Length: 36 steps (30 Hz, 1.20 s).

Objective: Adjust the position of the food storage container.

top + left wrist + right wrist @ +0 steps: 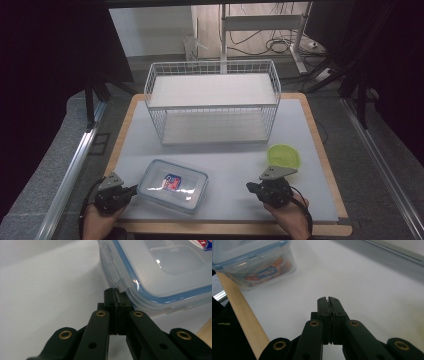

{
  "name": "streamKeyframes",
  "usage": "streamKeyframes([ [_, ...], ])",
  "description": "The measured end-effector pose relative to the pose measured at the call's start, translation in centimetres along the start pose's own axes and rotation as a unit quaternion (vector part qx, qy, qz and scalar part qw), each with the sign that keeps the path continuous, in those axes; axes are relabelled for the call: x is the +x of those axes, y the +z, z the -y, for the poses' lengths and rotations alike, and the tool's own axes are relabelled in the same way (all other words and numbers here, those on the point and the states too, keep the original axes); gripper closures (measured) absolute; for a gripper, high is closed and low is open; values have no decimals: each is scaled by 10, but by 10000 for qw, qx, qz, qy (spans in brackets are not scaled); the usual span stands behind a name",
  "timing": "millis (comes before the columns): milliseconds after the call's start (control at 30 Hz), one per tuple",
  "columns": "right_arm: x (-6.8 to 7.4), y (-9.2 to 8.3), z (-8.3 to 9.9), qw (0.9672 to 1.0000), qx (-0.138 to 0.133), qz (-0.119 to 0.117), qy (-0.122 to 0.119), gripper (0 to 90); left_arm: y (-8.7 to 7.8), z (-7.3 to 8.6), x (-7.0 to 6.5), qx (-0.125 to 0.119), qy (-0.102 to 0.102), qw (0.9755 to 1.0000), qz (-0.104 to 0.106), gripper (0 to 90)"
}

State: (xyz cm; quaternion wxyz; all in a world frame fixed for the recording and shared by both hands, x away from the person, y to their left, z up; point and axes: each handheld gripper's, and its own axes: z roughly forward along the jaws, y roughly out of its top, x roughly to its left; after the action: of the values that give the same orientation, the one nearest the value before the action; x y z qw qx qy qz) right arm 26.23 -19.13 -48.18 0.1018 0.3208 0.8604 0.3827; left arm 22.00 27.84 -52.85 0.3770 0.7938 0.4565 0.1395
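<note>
A wire rack [212, 100] stands at the back of the white table [235, 160]. The clear lidded box [172, 186] lies near the front edge. The left gripper [134, 190], jaws closed with nothing visibly between them, touches its corner latch [122, 286]. The right gripper [248, 187], closed and empty, sits well apart. The box's contents are blurred.

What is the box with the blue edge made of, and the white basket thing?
The box looks like clear glossy plastic: you see through it and light glints off its lid. The basket shelf seems to be white-coated metal wire, judging by its thin grid.
</note>
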Motion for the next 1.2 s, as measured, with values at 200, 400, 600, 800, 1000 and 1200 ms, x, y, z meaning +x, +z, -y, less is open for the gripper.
streamKeyframes([
  [200, 10, 6, 3, 9998, 88, -163, -27, 890, 9, -7, -15, 163, 280, 9994, 135, 899],
  [400, 12, 9, 3, 9994, 80, -340, 14, 891, 18, -15, -28, 214, 380, 9986, 298, 898],
  [600, 16, 14, 4, 9992, 120, -371, 5, 887, 29, -25, -44, 287, 519, 9970, 491, 898],
  [800, 15, 16, 4, 9994, 94, -329, 98, 887, 39, -34, -58, 327, 701, 9952, 593, 898],
  [1000, 8, 15, 6, 9993, 102, -163, 319, 893, 46, -40, -67, 345, 697, 9953, 585, 899],
  [1200, 2, 14, 6, 9992, 94, 55, 388, 895, 53, -45, -73, 346, 699, 9953, 570, 900],
])
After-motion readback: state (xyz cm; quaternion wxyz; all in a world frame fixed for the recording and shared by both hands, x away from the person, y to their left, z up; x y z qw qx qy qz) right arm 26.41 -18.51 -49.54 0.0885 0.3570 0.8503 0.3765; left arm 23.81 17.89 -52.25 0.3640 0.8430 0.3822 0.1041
